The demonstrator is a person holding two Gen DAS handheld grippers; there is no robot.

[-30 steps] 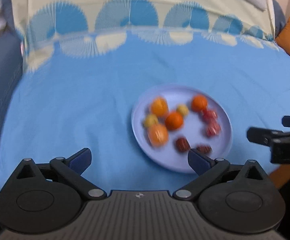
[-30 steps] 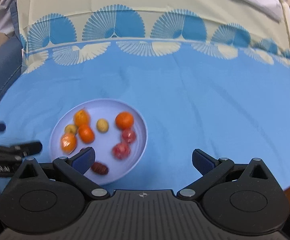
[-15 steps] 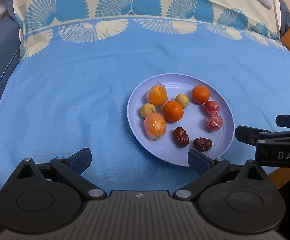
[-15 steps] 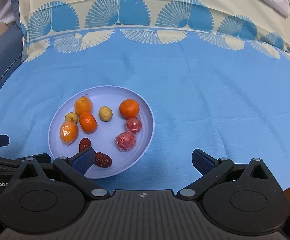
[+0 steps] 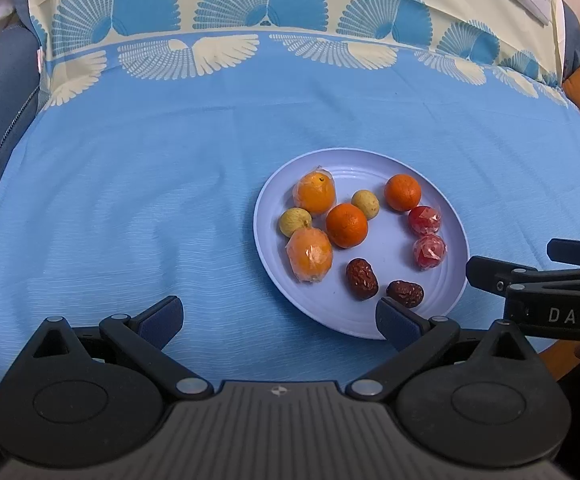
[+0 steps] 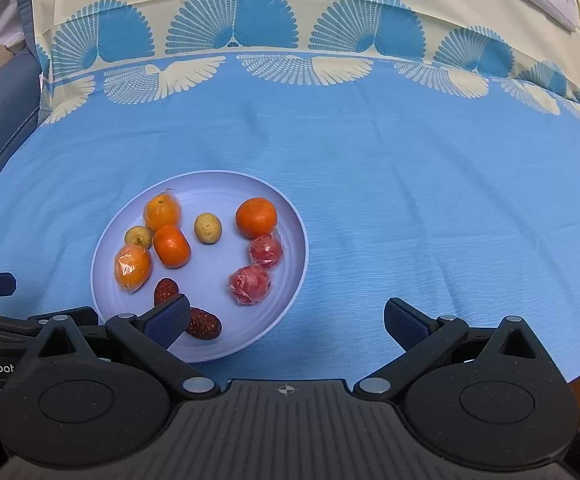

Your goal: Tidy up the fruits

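Only the left view shows both dates [image 5: 362, 279] whole on the plate [image 5: 456, 280]. Both claws, left [image 5: 277, 316] and right [image 6: 288, 318], are wide open over the blue-clothed table [image 6: 410, 184].

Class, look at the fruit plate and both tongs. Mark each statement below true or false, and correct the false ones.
1. All the fruit lies on the plate. True.
2. Two dark red dates lie at the plate's near side. True.
3. The left tongs are shut on an orange. False: they are open and hold nothing.
4. The plate holds five small yellow fruits. False: only two yellow fruits are there.
5. The right tongs are open and empty. True.
6. The cloth is plain red. False: it is blue with a fan-patterned border.
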